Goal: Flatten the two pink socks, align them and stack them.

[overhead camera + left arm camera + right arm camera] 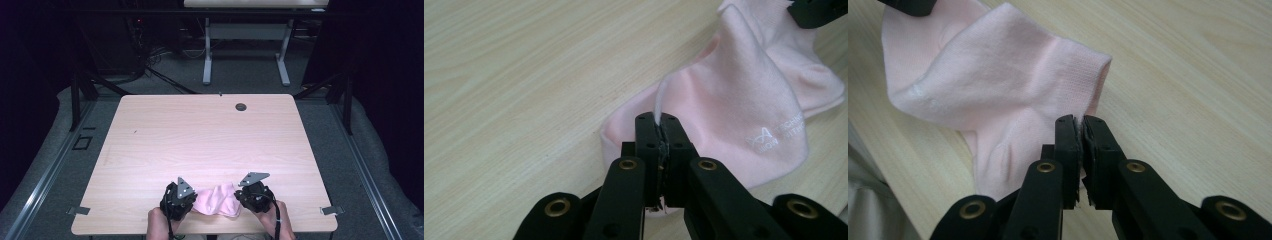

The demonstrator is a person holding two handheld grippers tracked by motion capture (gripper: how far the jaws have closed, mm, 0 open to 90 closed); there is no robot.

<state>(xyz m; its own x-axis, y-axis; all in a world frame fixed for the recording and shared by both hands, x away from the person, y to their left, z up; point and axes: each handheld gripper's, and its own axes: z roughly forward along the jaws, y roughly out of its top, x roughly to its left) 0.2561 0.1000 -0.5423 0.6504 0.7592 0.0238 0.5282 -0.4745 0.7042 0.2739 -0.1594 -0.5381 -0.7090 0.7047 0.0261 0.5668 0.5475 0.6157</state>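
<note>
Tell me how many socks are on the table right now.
1. A single pink sock lies at the near edge of the table, pinched at one end by the left claw and at the other by the right claw. Folds could hide a second one.

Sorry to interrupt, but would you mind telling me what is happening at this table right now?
A person is handling a pink sock with a gripper in each hand, near the front edge of a wooden table. The left gripper is shut on an edge of the sock, and the right gripper is shut on another edge, near the cuff. The sock lies bunched between them, partly lifted off the table. It bears faint white lettering on one side.
</note>
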